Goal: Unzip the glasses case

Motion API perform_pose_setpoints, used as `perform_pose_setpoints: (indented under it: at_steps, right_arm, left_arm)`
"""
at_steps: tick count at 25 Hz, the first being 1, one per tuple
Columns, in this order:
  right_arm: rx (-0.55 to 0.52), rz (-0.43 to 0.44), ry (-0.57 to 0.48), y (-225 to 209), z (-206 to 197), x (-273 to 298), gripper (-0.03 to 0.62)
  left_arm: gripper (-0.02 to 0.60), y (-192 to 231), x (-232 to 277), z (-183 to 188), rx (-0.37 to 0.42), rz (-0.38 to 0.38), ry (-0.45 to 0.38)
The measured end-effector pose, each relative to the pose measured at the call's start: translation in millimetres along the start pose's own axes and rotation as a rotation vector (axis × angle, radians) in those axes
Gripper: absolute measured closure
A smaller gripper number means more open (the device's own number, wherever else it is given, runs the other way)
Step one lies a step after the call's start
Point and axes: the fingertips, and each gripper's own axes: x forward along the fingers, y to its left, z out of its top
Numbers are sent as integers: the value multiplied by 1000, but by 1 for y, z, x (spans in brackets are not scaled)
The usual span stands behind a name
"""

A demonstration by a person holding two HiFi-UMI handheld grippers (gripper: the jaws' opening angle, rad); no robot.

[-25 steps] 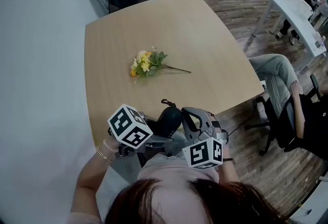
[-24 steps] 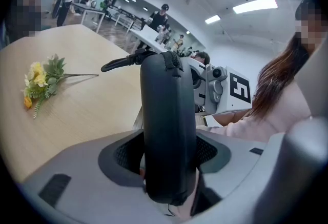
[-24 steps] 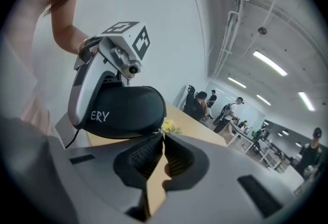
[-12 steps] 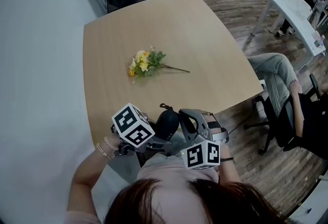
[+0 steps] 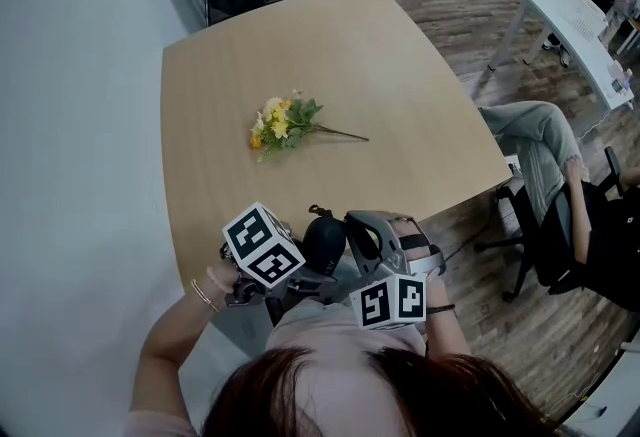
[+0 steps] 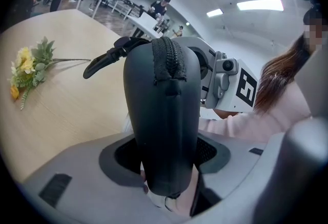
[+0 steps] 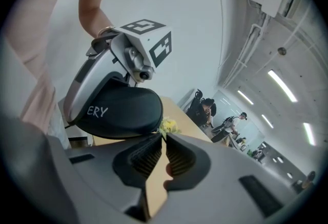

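— Left gripper (image 6: 166, 159)?
— Clamped on the glasses case (image 6: 161, 115), which stands up towards twelve o'clock between its jaws.
— Right gripper (image 7: 163, 138)?
— Jaws together; case at ten o'clock, just beside the tips.

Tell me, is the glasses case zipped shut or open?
Shut: in the left gripper view the glasses case shows zipper teeth meshed, no gap.

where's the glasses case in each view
Head view: glasses case low centre, at the table edge.
Left gripper view: case dead centre, upright, zipper facing the camera.
Right gripper view: case left of centre, white lettering on it.
Shared landmark: the flower bunch.
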Motion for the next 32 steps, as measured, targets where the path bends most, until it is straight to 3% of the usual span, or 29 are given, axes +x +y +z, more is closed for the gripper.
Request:
perform_pose_setpoints:
  at_steps: [12, 18, 24, 32]
  right_arm:
    - [103, -21, -26, -13, 3, 0, 553]
    - [118, -36, -19, -15, 1, -4, 553]
    - [223, -37, -39, -14, 3, -11, 553]
    - [404, -45, -77, -22, 5, -26, 563]
  left_arm:
    - [325, -16, 7, 1, -63, -166, -190]
    - [324, -24, -4, 12, -99, -232, -373]
    - [324, -23, -32, 19, -139, -227, -589]
    - [324, -28, -79, 16, -173, -131, -880]
